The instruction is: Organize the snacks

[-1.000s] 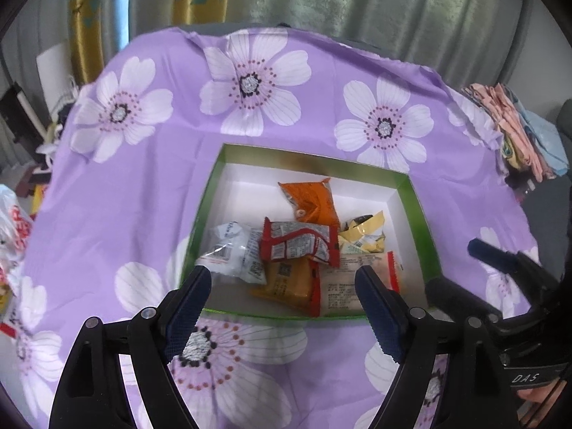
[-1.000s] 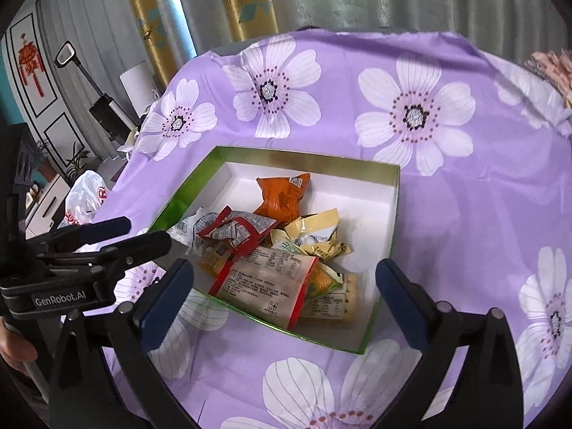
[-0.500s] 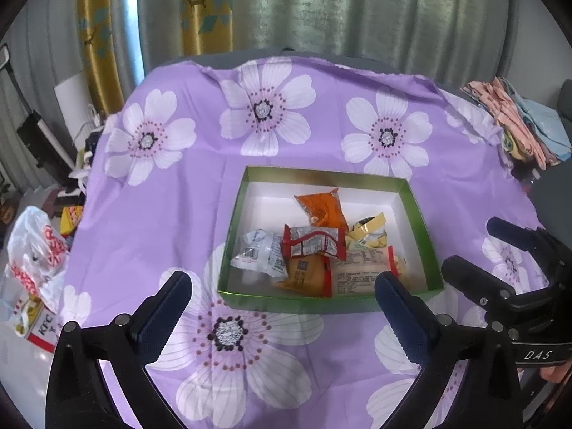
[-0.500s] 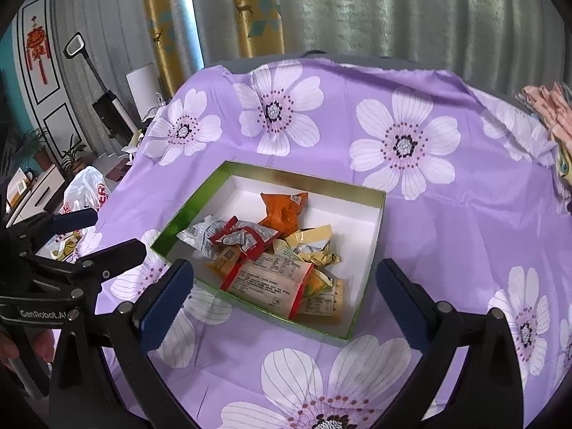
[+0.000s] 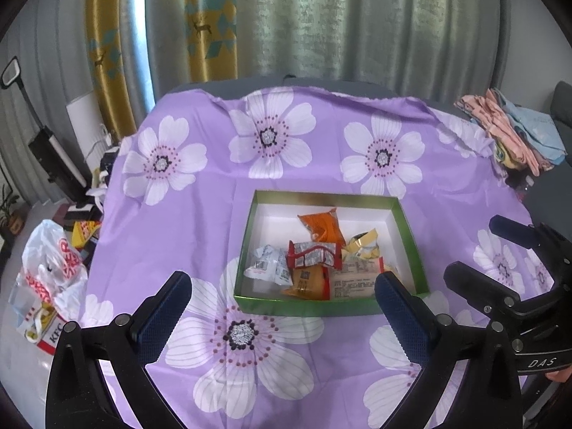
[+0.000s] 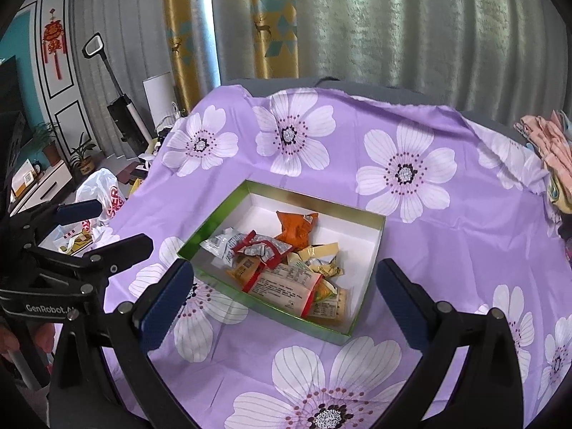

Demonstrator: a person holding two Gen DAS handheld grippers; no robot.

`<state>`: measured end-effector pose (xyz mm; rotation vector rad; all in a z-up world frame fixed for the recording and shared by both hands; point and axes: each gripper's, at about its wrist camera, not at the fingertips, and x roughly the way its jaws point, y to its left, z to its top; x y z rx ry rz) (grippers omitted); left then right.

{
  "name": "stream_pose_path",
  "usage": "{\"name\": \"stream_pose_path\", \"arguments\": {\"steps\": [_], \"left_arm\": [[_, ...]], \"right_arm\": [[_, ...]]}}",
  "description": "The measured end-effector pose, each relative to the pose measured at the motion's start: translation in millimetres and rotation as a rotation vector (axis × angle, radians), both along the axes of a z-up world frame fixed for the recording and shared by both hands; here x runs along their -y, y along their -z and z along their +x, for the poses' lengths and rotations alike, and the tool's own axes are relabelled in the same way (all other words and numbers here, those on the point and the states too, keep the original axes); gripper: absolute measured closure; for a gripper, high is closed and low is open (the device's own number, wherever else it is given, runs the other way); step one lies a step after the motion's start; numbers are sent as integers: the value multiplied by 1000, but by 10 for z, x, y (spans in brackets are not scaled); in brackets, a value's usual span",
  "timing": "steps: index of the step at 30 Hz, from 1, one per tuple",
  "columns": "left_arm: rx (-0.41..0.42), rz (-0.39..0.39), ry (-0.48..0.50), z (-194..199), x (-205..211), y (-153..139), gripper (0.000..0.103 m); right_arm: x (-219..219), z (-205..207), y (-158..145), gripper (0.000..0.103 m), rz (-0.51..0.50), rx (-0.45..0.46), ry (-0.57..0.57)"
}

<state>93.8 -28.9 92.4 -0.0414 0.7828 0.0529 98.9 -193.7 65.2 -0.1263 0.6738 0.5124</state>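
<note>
Several crinkly foil snack packets (image 5: 314, 254) fill rectangular green box (image 5: 405, 223).

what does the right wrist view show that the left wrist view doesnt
Only the right wrist view: a red hanging knot ornament on a teal wall and potted plants. Only the left wrist view: the KFC print on the plastic bag. Both: the green box of snack packets, the orange packet, the purple flowered cloth, and both grippers open, empty.

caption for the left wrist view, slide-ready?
Left gripper, jaws open and empty, above a green-rimmed box of snack packets on a purple floral cloth.
</note>
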Motion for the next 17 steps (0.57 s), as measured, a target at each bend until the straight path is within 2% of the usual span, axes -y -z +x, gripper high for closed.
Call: {"name": "stream_pose_path", "arguments": {"steps": [17], "left_arm": [[77,3,-30,-90,-1,-198,1]], "right_arm": [[-32,-156,-169,1,-1,40,-18]]}}
